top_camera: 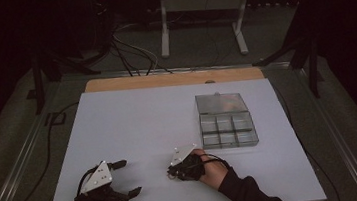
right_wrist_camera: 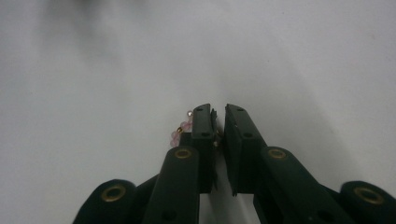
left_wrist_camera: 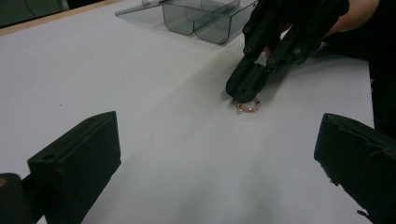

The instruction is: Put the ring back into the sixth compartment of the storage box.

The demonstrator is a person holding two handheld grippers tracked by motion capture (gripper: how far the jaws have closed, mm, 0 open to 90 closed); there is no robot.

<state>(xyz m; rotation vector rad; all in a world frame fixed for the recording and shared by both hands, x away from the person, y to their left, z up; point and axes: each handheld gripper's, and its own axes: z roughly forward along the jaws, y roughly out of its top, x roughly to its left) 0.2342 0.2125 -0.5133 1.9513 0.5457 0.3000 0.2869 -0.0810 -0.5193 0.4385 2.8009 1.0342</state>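
White board (top_camera: 134, 130) is covering the table in a dark room, with cables and a metal stand lying on the floor beyond its far edge. On the right half of the board a clear compartment box (top_camera: 227, 130) is sitting with its lid (top_camera: 220, 103) folded back on the far side. Near the front edge, the right gripper (top_camera: 173, 172) is pointing down at the board, its jaws clenched on a small pink bead bracelet (left_wrist_camera: 246, 106) that is lying on the white surface, left of the box and well apart from it. To the left, the left gripper (top_camera: 127, 177) is resting with its jaws spread wide, nothing between them.
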